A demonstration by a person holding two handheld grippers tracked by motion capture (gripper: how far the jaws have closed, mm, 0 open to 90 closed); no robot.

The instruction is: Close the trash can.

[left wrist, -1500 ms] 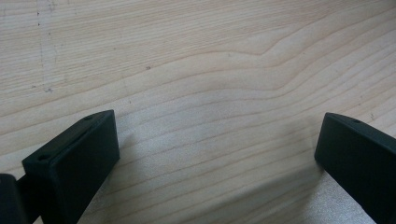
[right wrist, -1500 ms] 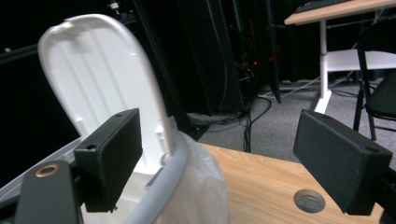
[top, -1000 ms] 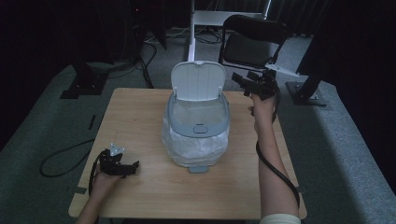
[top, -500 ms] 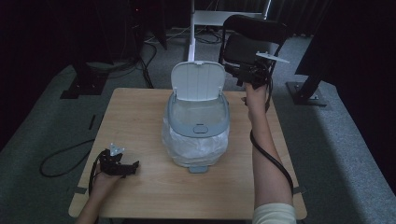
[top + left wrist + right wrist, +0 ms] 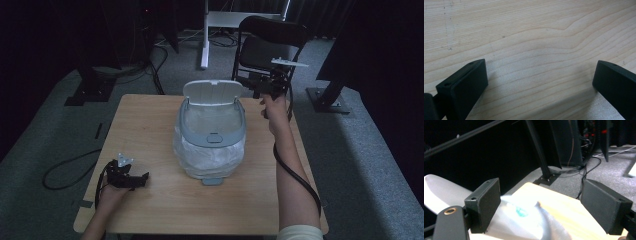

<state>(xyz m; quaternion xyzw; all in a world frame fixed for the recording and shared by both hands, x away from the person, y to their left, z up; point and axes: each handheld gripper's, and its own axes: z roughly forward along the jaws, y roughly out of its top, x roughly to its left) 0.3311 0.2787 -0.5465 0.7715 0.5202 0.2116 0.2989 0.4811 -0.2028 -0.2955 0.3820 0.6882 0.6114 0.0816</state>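
Wooden surface [image 5: 150,125] is carrying a grey lidded bin [image 5: 212,135] at its middle, lid standing open, while the right gripper [image 5: 257,89] is hovering with jaws spread just right of that lid and the left gripper [image 5: 131,178] is resting, jaws released, at the near left.

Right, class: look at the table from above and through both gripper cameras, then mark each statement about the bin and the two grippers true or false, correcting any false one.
1. The bin's lid stands open. True.
2. The bin has a white bag liner. True.
3. The left gripper holds a cloth. False: its jaws are open over bare table.
4. The right gripper is shut. False: the right gripper view shows its jaws apart.
5. The right gripper rests on the table's near edge. False: it is raised by the lid, at the far side.
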